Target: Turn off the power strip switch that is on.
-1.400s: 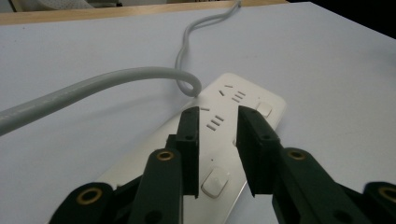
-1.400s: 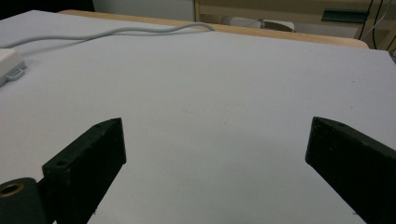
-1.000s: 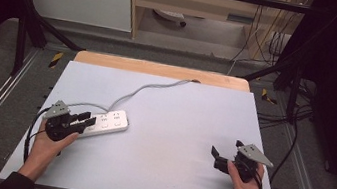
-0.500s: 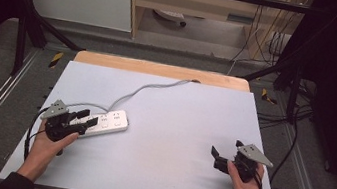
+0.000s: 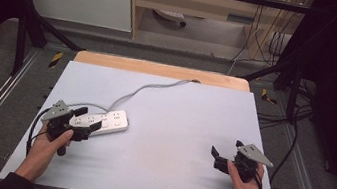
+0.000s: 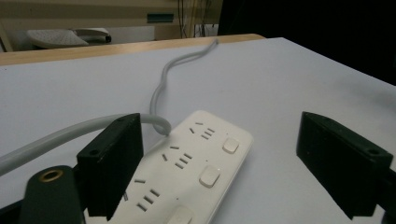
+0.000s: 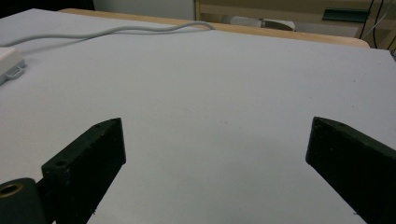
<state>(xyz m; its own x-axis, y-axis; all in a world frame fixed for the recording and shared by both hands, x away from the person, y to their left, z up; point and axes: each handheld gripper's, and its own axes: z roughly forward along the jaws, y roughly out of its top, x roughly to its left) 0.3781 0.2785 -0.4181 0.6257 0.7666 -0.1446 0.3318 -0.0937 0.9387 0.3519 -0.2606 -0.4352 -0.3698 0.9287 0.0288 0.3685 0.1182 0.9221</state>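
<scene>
Power strip [image 5: 101, 122] on desk [image 5: 175, 105] | rigid, light, smooth plastic; stiff cord [image 5: 149, 88] drags | grip across narrow sides | left gripper [image 5: 87, 119] just opened wide, astride it, not pressing | right gripper [image 5: 213, 157] wide open, empty

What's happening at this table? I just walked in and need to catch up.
A person holds a gripper in each hand. The left gripper has just been opening over a white power strip; its jaws straddle the near end without pressing. The grey cord runs off the table's far edge. The right gripper waits open, apart.
</scene>
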